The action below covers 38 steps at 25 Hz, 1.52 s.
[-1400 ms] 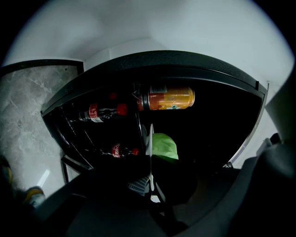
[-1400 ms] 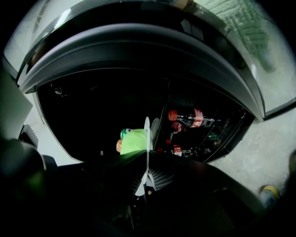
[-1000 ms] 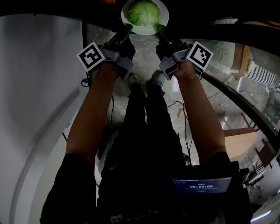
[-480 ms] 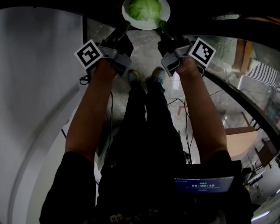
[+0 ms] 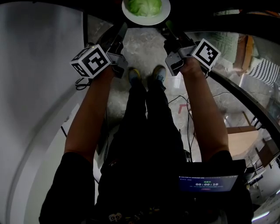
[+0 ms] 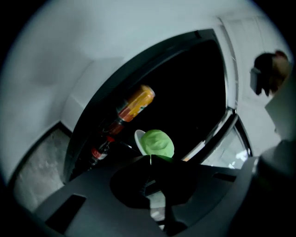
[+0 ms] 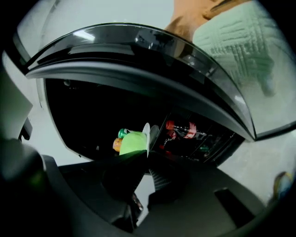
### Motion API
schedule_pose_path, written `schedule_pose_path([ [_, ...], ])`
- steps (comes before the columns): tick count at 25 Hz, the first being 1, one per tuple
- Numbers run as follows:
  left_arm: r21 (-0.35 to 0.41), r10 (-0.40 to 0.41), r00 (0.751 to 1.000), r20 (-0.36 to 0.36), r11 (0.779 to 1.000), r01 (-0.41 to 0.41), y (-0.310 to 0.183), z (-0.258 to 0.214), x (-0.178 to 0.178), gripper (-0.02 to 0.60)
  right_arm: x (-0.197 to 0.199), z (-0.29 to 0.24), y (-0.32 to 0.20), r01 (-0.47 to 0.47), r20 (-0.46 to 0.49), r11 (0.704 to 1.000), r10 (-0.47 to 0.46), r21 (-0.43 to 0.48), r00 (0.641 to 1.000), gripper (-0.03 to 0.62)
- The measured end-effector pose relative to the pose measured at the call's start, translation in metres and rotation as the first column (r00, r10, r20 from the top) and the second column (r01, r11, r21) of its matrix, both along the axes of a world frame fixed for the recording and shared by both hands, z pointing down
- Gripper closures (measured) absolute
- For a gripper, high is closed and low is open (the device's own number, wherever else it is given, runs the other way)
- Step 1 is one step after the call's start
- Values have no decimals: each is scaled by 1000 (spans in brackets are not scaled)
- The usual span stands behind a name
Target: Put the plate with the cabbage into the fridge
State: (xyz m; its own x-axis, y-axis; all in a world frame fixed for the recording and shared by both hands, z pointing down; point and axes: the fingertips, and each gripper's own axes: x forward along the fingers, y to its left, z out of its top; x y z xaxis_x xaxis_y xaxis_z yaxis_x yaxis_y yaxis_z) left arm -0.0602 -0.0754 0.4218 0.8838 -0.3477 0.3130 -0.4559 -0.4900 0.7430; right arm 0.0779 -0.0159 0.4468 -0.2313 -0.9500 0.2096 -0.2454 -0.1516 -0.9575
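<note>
1. A white plate (image 5: 146,21) carrying a pale green cabbage (image 5: 143,6) sits at the top middle of the head view, against the dark inside of a fridge (image 6: 194,83).
2. The left gripper (image 5: 120,29) reaches up to the plate's lower left rim. Its marker cube (image 5: 89,61) is further down and to the left of the plate.
3. The right gripper (image 5: 169,26) reaches up to the plate's lower right rim. Its marker cube (image 5: 205,53) is below and to the right of the plate.
4. In the left gripper view, the left gripper (image 6: 151,159) has its jaws drawn almost together, with only a thin pale sliver between them. The plate (image 6: 138,138) and cabbage (image 6: 157,143) sit right at the jaw tips, so it appears to pinch the rim.
5. In the right gripper view, the plate (image 7: 146,132) is seen edge on. Its rim runs down into the narrow gap of the right gripper (image 7: 145,156), whose jaws are closed on it. The cabbage (image 7: 132,142) bulges to one side of the plate.
6. In the left gripper view, an orange bottle (image 6: 135,104) lies up and to the left of the plate, and a red-capped dark bottle (image 6: 99,152) is well to its left.
7. In the right gripper view, a red-labelled bottle (image 7: 182,129) lies just to the right of the plate.
8. Below the plate in the head view, the person's shoes (image 5: 133,78) stand on a grey floor (image 5: 144,48).
</note>
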Motion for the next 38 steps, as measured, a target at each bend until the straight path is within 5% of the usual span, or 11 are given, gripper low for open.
schedule_pose_path([
  [3, 259, 71, 981, 180, 959, -117, 16, -7, 8, 571, 2, -3, 8, 6, -156, 1000, -7, -8, 988, 577],
  [5, 363, 84, 963, 255, 915, -176, 24, -8, 14, 572, 2, -8, 13, 42, -373, 999, -48, -24, 926, 589],
  [8, 426, 81, 949, 306, 879, -212, 28, -5, 19, 572, -13, -19, 15, 159, -690, 986, -148, -48, 708, 589],
  [12, 465, 55, 940, 338, 858, -217, 29, -1, 18, 572, -32, -29, 16, 230, -913, 969, -178, -96, 366, 589],
  [14, 488, 45, 936, 350, 844, -223, 31, -1, 19, 572, -36, -27, 18, 225, -943, 968, -174, -110, 284, 589],
  [23, 515, 19, 928, 371, 828, -223, 28, 7, 18, 572, -44, -11, 17, 211, -960, 970, -165, -117, 225, 589],
  [38, 501, 13, 930, 367, 839, -210, 25, 16, 23, 571, -49, -6, 8, 192, -964, 976, -142, -99, 226, 589],
])
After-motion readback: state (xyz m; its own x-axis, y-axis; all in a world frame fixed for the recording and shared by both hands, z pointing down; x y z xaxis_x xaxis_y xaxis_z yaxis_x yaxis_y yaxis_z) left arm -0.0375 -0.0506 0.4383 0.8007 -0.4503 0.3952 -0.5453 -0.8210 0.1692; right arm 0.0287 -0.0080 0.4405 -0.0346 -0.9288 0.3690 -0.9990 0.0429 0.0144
